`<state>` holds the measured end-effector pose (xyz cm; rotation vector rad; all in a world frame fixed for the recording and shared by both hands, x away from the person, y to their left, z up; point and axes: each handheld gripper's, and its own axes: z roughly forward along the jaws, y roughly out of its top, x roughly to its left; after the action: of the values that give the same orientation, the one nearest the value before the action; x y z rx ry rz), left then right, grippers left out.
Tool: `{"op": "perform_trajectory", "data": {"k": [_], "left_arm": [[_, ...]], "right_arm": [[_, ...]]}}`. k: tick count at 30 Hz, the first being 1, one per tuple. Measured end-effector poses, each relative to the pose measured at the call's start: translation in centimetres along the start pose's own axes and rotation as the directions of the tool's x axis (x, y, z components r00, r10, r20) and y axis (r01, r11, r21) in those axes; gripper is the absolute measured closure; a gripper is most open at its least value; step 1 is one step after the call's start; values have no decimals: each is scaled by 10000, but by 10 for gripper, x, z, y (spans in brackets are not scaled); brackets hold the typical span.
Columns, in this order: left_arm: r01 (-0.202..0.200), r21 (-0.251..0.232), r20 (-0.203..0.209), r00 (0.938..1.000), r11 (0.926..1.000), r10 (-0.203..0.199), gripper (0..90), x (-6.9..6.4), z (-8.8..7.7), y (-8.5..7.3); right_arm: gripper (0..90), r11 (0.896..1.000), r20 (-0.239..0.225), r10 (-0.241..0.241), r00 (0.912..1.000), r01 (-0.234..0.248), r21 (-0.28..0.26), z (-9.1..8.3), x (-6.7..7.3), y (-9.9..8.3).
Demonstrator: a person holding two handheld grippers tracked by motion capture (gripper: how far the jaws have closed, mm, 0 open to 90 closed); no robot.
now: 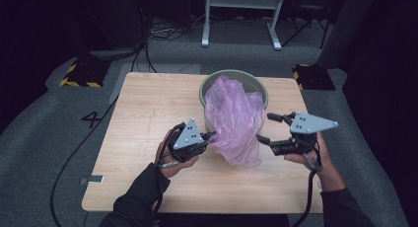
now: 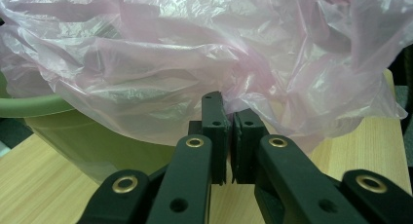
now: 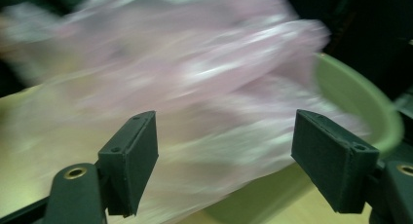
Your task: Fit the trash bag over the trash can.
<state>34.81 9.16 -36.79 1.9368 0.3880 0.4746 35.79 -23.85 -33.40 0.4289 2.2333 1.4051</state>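
Glossy thin plastic bag (image 1: 234, 121), matt green bin (image 1: 213, 83), wood-grain table (image 1: 148, 108).

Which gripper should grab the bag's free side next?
Right gripper: jaws open beside the pink translucent plastic bag. The left gripper is already shut on its edge over the round green plastic bin.

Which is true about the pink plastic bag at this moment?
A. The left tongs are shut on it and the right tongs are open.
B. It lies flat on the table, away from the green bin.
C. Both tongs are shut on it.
A: in the left gripper view the left tongs pinch a fold of the pink plastic bag, while the right tongs stand wide apart before it.
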Motion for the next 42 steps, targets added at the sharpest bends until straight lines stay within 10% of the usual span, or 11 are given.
{"op": "perform_trajectory", "data": {"k": [10, 18, 26, 42], "left_arm": [[15, 30, 52, 10000, 10000, -15, 866, -1, 5, 0], [49, -64, 84, 10000, 10000, -48, 866, -1, 6, 1], [275, -254, 113, 9996, 9993, -272, 855, 4, 3, 0], [808, -288, -89, 9967, 9963, -811, 589, 18, -11, -9]], "right_arm": [[269, 9997, -1228, -219, 9922, 211, -81, 11, 45, -22], [469, 9958, -640, -907, 9938, 912, 36, 37, 60, -24], [883, 9908, -318, -1260, 9915, 1242, -539, 42, 59, -20], [900, 9906, 1167, 463, 9921, -306, -1331, 4, 18, -31]]}}
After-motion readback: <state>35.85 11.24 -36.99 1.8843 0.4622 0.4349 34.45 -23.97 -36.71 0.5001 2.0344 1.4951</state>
